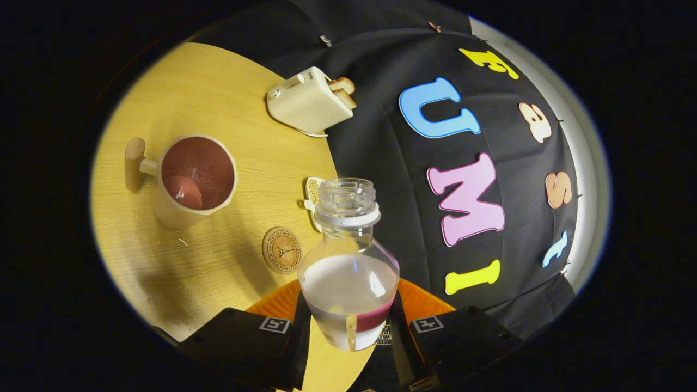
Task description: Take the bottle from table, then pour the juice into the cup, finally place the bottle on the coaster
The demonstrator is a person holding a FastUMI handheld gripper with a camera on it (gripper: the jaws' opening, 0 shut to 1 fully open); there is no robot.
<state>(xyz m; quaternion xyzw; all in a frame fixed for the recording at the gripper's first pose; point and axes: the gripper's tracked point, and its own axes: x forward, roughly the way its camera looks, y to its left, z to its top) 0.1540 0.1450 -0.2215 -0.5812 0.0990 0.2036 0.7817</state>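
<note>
Now we count one clear uncapped glass bottle [348, 272], one cream cup [190, 182] with wooden handle, one round cork coaster [281, 249] and one cream toaster [310, 100] on the wooden table [228, 120]. Our gripper [348, 326] pinches the bottle's lower body between both black fingers [299, 332], above the table's edge.

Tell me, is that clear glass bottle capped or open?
Open: the clear glass bottle, held between the claw's fingers, shows a bare threaded neck, no cap.

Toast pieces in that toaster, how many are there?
2. Both toast slices stick out of the toaster, side by side, beyond the cup on the table. The gripper holds the bottle.
</note>
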